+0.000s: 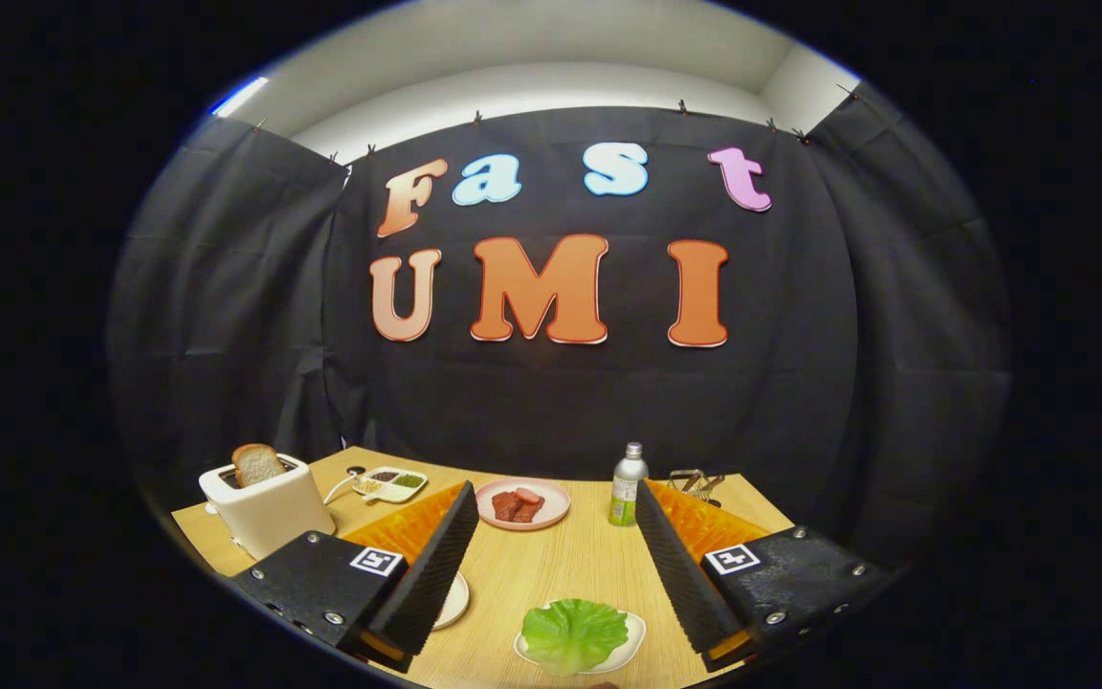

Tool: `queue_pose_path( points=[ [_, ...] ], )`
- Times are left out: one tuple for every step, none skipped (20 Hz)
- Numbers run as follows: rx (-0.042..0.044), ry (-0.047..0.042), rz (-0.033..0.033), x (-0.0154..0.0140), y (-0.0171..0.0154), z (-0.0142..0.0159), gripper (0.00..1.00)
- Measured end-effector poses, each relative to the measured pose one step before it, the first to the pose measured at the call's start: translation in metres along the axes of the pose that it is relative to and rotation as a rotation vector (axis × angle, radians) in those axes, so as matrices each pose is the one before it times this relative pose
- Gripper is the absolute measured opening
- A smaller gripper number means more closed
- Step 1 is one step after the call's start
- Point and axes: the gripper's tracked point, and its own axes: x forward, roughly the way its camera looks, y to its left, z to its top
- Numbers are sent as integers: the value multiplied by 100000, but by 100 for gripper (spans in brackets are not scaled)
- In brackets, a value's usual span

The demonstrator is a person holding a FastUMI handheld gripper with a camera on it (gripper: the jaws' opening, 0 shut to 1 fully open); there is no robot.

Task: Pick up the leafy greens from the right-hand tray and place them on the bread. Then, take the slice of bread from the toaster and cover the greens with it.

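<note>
I hold the gripper (551,565) with its fingers wide apart and empty above the table (551,565); the leafy greens (574,632) lie on their tray (632,641) between the fingers; I should descend centred and close gently.

Even overhead light brightens the table (551,565); fisheye bends edges; focus sharp.

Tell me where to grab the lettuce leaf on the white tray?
Come straight down with the open gripper onto the lettuce leaf. Pinch its raised, crumpled middle; the edges lie flat against the white tray, so they look harder to catch.
</note>
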Motion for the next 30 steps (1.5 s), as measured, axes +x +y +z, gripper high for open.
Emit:
queue_pose_path(
  points=[
    [590, 3376, 764, 288, 101, -834, 99],
    [661, 3844, 379, 369, -3, -926, 99],
    [320, 4656, -772, 372, -198, -1115, 99],
    [-34, 3767, -1532, 330, -393, -969, 99],
    [-270, 2705, -1132, 316, -201, -652, 99],
    [-578, 2884, -772, 347, -68, -669, 99],
    [-808, 2923, -210, 380, -15, -792, 99],
    [-521, 2630, -409, 326, -91, -705, 99],
    [-559, 2719, 47, 403, -12, -707, 99],
    [-223, 3376, -182, 387, 5, -901, 99],
    [82, 4368, -193, 437, -68, -1099, 99],
    [380, 4234, 631, 368, 176, -927, 99],
    [495, 3083, 659, 350, 110, -834, 99],
    [237, 2944, 533, 299, 151, -744, 98],
    [31, 2696, 337, 460, 174, -634, 98],
    [-254, 2832, 496, 426, 136, -691, 98],
    [-378, 2937, 765, 350, 155, -814, 98],
    [-157, 2783, 915, 373, 184, -630, 99],
    [108, 2785, 765, 435, 174, -577, 98],
    [500, 2538, 200, 391, -22, -602, 98],
    [1062, 2153, -1434, 640, -177, -553, 98],
    [-184, 2723, -905, 603, -87, -743, 98],
    [-468, 2739, 236, 648, 21, -687, 98],
    [262, 3305, 536, 720, 94, -657, 97],
    [1078, 2528, 524, 608, -6, -449, 97],
    [581, 2217, -220, 487, -158, -366, 96],
    [-443, 1899, -1106, 454, -359, -275, 96],
    [-706, 1319, -1188, 416, -355, -165, 96],
    [-749, 1527, -1015, 436, -204, -171, 96],
    [-185, 1543, -1021, 420, -272, -262, 96]
  ],
)
